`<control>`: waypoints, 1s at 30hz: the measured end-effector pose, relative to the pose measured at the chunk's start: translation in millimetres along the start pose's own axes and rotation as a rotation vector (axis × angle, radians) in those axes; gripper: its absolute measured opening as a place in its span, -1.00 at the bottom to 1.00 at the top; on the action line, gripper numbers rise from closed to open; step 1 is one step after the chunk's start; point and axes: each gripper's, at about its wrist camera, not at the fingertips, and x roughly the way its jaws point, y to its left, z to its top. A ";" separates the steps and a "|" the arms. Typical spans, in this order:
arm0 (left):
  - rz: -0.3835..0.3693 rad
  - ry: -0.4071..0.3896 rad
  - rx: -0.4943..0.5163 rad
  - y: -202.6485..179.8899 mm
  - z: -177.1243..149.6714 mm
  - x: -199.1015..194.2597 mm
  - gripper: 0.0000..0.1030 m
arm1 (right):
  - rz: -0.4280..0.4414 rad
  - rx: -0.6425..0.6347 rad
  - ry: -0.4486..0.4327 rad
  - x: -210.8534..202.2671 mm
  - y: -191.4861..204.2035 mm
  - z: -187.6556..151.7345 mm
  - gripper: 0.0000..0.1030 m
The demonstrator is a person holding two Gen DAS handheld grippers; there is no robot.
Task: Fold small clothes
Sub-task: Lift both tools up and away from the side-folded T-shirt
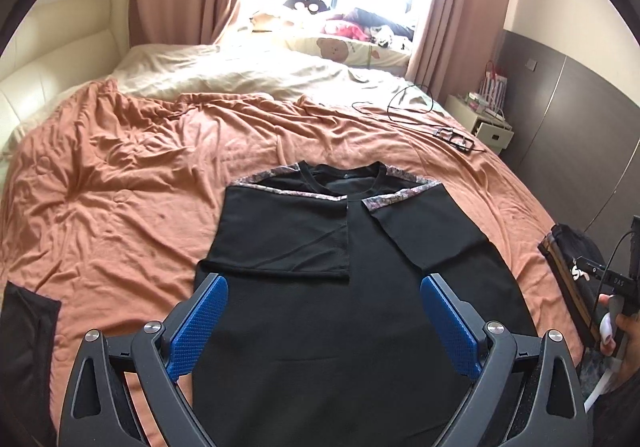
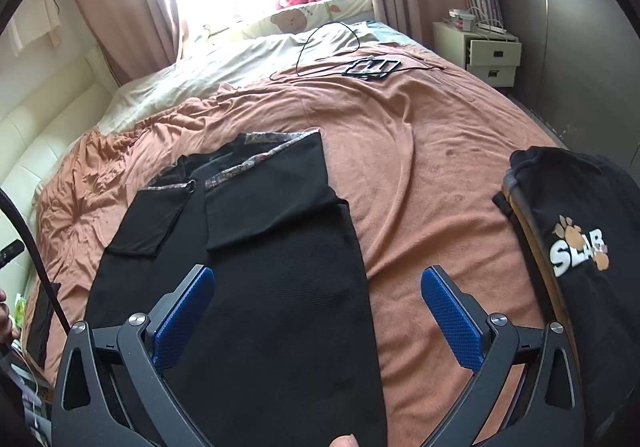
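A black T-shirt [image 1: 360, 287] with floral shoulder trim lies flat on the orange bedspread [image 1: 120, 175], neck away from me, both sleeves folded inward onto the body. My left gripper [image 1: 324, 287] hovers open above its lower half, blue pads wide apart with nothing between them. In the right wrist view the same T-shirt [image 2: 272, 267] lies at the left, and my right gripper [image 2: 318, 279] is open above its right edge, one pad over the cloth, the other over bare bedspread [image 2: 420, 187].
A folded black garment with an "SLAB" print [image 2: 576, 247] lies at the right bed edge. Another dark cloth [image 1: 28, 327] lies at the left. A black frame and cable [image 2: 372, 67] rest farther up the bed. A nightstand [image 2: 492, 51] stands at the right.
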 end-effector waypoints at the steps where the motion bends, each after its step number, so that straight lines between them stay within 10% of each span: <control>1: -0.001 -0.006 -0.009 3.8 -4.9 -6.5 0.90 | -0.002 -0.002 -0.004 -5.9 1.1 -3.0 1.00; 30: -0.017 -0.096 -0.117 49.9 -137.4 -155.0 0.90 | 0.048 0.020 -0.050 -146.0 -15.3 -103.7 1.00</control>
